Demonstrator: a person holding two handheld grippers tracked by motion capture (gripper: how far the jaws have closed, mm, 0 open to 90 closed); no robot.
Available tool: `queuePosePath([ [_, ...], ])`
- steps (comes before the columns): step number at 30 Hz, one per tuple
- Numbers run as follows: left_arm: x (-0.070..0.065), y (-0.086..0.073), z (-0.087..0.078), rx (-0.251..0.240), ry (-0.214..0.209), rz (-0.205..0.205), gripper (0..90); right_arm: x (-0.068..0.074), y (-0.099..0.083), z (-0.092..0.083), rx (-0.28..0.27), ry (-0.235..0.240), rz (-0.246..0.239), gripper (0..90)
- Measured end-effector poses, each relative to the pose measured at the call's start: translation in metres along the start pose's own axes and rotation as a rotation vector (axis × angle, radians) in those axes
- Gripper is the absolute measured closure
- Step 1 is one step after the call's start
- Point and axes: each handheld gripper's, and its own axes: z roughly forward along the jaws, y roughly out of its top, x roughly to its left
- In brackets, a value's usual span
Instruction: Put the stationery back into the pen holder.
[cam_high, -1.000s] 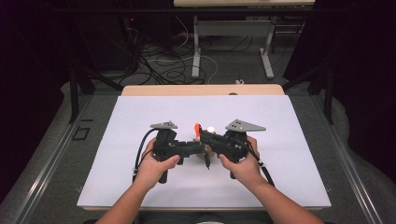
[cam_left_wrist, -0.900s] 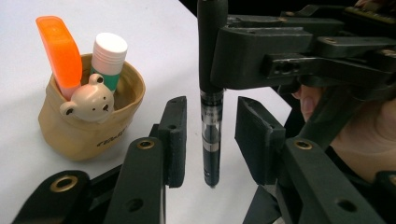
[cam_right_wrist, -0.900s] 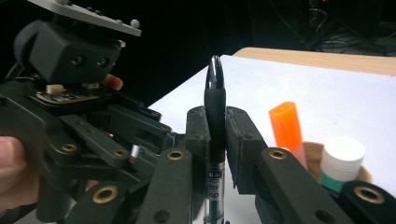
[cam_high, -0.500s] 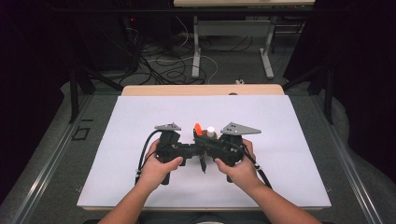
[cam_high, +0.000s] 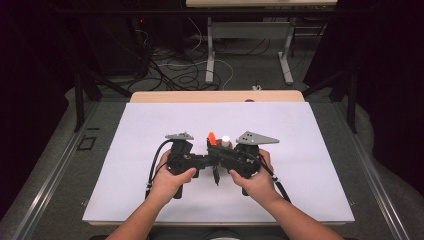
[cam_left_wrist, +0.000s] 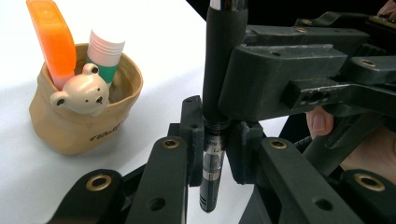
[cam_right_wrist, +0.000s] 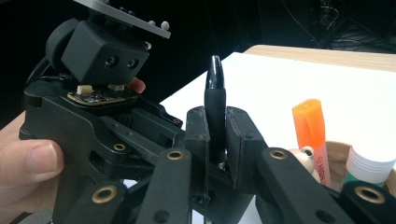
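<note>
With both sets of fingers clamped on the slim black pen (cam_left_wrist: 215, 107), our left gripper (cam_left_wrist: 215, 154) low and our right gripper (cam_right_wrist: 215, 140) on its rubber grip, we hold it upright above the white counter (cam_high: 310, 130). We judge this a two-handed pen step, perhaps uncapping or handover beside the tan bear-faced pouch (cam_left_wrist: 74, 121); next, one grip must pull or let go.

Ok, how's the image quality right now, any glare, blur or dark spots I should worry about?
High view: the white table is evenly lit, surroundings nearly black, both grippers small. Left gripper view: pen sharp, pouch clear, slight glare on the pen's top. Right gripper view: dark background, nearest jaw parts soft, orange highlighter readable.
</note>
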Motion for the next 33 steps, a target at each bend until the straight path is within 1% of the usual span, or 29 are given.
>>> queuePosePath([
  [2, 0.000, 0.000, 0.000, -0.002, 0.002, -0.001, 78.8, -0.001, 0.000, 0.000, -0.005, 0.004, 0.002, 79.2],
  [3, 0.000, 0.000, 0.000, -0.002, 0.010, -0.004, 78.9, -0.001, 0.001, 0.000, -0.004, 0.004, 0.007, 78.1],
  [5, 0.001, 0.001, 0.000, -0.008, 0.009, -0.008, 78.9, -0.001, 0.002, -0.002, 0.002, 0.019, 0.012, 73.8],
  [6, 0.001, 0.001, 0.000, -0.010, 0.012, -0.011, 78.9, -0.001, 0.002, -0.002, -0.011, 0.023, 0.020, 72.6],
  [7, 0.002, 0.001, -0.001, -0.010, 0.016, -0.011, 78.9, -0.002, 0.003, -0.003, -0.017, 0.021, 0.015, 70.8],
  [8, 0.003, 0.001, -0.001, -0.011, 0.017, -0.012, 78.9, -0.002, 0.003, -0.003, -0.033, 0.023, 0.017, 69.8],
  [10, 0.004, 0.002, -0.001, -0.018, 0.025, -0.015, 78.9, -0.004, 0.005, -0.007, -0.031, 0.029, 0.032, 67.6],
  [11, 0.004, 0.002, -0.001, -0.018, 0.028, -0.015, 78.9, -0.004, 0.005, -0.008, -0.031, 0.024, 0.036, 66.8],
  [12, 0.005, 0.002, -0.001, -0.021, 0.034, -0.018, 78.9, -0.006, 0.006, -0.009, -0.040, 0.025, 0.026, 65.0],
  [14, 0.006, 0.004, 0.000, -0.036, 0.037, -0.018, 78.9, -0.008, 0.007, -0.012, -0.047, 0.016, 0.027, 62.4],
  [16, 0.007, 0.006, 0.000, -0.039, 0.045, -0.018, 78.9, -0.011, 0.006, -0.014, -0.060, 0.003, 0.029, 58.9],
  [17, 0.008, 0.007, 0.000, -0.050, 0.049, -0.016, 78.9, -0.013, 0.006, -0.015, -0.063, -0.004, 0.023, 58.1],
  [18, 0.008, 0.008, 0.000, -0.052, 0.051, -0.012, 78.9, -0.015, 0.006, -0.016, -0.065, -0.011, 0.032, 57.5],
  [20, 0.008, 0.011, 0.000, -0.064, 0.059, -0.002, 78.9, -0.020, 0.006, -0.018, -0.055, -0.021, 0.037, 55.1],
  [22, 0.009, 0.015, 0.000, -0.074, 0.067, 0.005, 79.0, -0.025, 0.006, -0.019, -0.057, -0.031, 0.061, 53.6],
  [24, 0.009, 0.017, 0.002, -0.095, 0.077, 0.015, 78.9, -0.029, 0.006, -0.020, -0.058, -0.042, 0.070, 50.1],
  [25, 0.009, 0.019, 0.002, -0.092, 0.081, 0.019, 79.0, -0.032, 0.006, -0.020, -0.058, -0.048, 0.068, 49.1],
  [26, 0.010, 0.020, 0.003, -0.103, 0.084, 0.022, 78.9, -0.034, 0.005, -0.021, -0.058, -0.053, 0.073, 48.4],
  [29, 0.011, 0.023, 0.005, -0.106, 0.096, 0.033, 78.9, -0.039, 0.004, -0.022, -0.061, -0.066, 0.072, 45.3],
  [30, 0.010, 0.024, 0.006, -0.117, 0.102, 0.034, 78.9, -0.040, 0.004, -0.022, -0.061, -0.073, 0.079, 44.0],
  [31, 0.010, 0.025, 0.006, -0.112, 0.106, 0.041, 78.9, -0.042, 0.004, -0.022, -0.062, -0.077, 0.073, 43.2],
  [33, 0.010, 0.027, 0.007, -0.124, 0.115, 0.049, 78.9, -0.045, 0.003, -0.022, -0.058, -0.086, 0.080, 41.2],
])
